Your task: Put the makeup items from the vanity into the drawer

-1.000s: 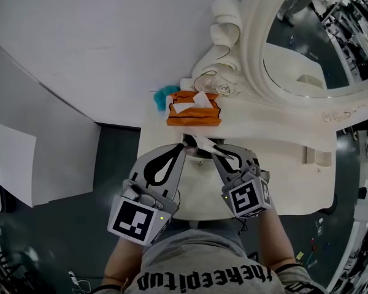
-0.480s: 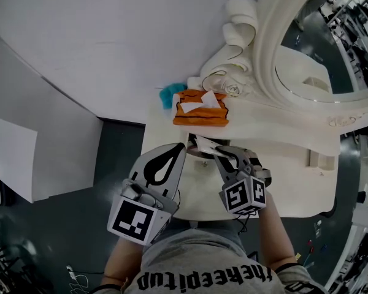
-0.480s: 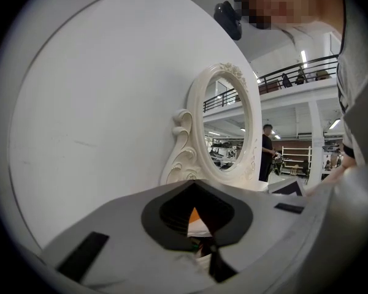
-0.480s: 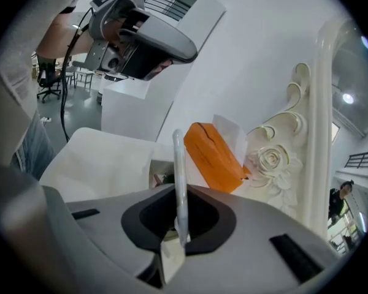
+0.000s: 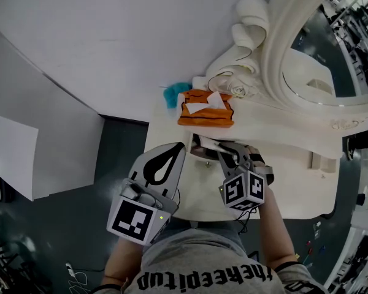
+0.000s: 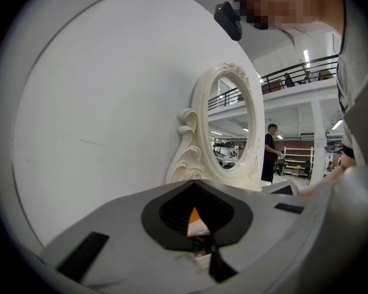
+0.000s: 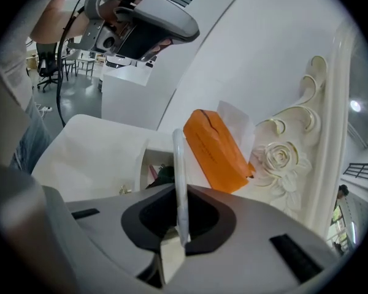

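The right gripper (image 7: 181, 190) has its jaws closed on a thin white stick (image 7: 179, 158), a pencil-like makeup item. The stick is pinched near its lower end and stands up past the jaw tips, almost upright in the right gripper view. The gripper tilts downward over the white vanity (image 5: 288, 164). Just beyond its tips lies the open drawer (image 7: 145, 164), with a few dark and pink things inside that are too small to name. In the right gripper view the stick crosses in front of the drawer's opening, and it does not show whether the stick touches anything there.

The left gripper (image 5: 181, 146) is beside the right one, near the vanity's front edge. Its jaws are brought together at the tips with nothing between them; only the rounded gap behind the tips stays open, and the tissue box shows through it.

An orange tissue box (image 5: 205, 112) with a white tissue poking out sits behind the drawer, against the base of the carved white mirror (image 5: 276, 60). A small teal thing (image 5: 172, 94) lies just to the left of the box
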`<state>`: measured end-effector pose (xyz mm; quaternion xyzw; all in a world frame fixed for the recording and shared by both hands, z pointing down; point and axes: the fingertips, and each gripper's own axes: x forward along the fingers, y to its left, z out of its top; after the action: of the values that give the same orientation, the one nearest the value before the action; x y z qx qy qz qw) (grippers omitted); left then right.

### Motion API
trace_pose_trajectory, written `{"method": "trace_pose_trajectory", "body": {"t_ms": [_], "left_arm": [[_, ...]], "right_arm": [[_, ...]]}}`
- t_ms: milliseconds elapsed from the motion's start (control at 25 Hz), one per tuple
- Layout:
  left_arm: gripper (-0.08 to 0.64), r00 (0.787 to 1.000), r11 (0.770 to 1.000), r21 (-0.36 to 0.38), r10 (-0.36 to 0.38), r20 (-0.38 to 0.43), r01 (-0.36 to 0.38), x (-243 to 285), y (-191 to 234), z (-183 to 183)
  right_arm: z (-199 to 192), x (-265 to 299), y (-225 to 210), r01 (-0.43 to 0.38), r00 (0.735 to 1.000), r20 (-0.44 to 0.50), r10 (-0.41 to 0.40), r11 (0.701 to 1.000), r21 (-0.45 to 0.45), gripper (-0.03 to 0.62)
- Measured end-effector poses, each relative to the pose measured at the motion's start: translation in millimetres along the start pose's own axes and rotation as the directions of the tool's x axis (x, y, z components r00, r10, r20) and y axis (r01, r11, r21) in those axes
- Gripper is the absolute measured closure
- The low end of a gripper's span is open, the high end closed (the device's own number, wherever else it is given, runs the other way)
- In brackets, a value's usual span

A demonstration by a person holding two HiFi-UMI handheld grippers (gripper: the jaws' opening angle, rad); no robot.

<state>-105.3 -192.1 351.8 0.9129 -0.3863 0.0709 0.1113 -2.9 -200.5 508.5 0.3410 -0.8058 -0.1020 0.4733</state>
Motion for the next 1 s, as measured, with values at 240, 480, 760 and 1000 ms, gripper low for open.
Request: {"method": "trace_pose_trajectory", "body": {"t_ms": [240, 480, 760, 1000], "left_arm": [[0.528, 1.000, 1.000, -0.005, 0.003, -0.001, -0.003, -2.0, 3.1, -0.4], [0.528, 1.000, 1.000, -0.005, 0.002, 0.002, -0.002, -3.1, 3.9, 0.5], [0.528, 1.000, 1.000, -0.006, 0.001, 0.002, -0.001, -4.1, 3.5, -0.3], [0.528, 1.000, 1.000, -0.001, -0.003, 0.006, 0.003, -5.3, 0.5, 0.3]], "right_arm": [[1.0, 0.3, 2.3, -0.083, 0.997, 0.004, 0.083, 0.993, 0.088, 0.549], [2.8, 0.3, 1.4, -0.154, 0.988, 0.014, 0.154, 0.967, 0.201, 0.521], [4.4, -0.6, 1.4, -0.184, 0.983, 0.031, 0.182, 0.953, 0.241, 0.448], [2.0, -4.9, 0.6, -0.181, 0.983, 0.034, 0.178, 0.949, 0.259, 0.396]]}}
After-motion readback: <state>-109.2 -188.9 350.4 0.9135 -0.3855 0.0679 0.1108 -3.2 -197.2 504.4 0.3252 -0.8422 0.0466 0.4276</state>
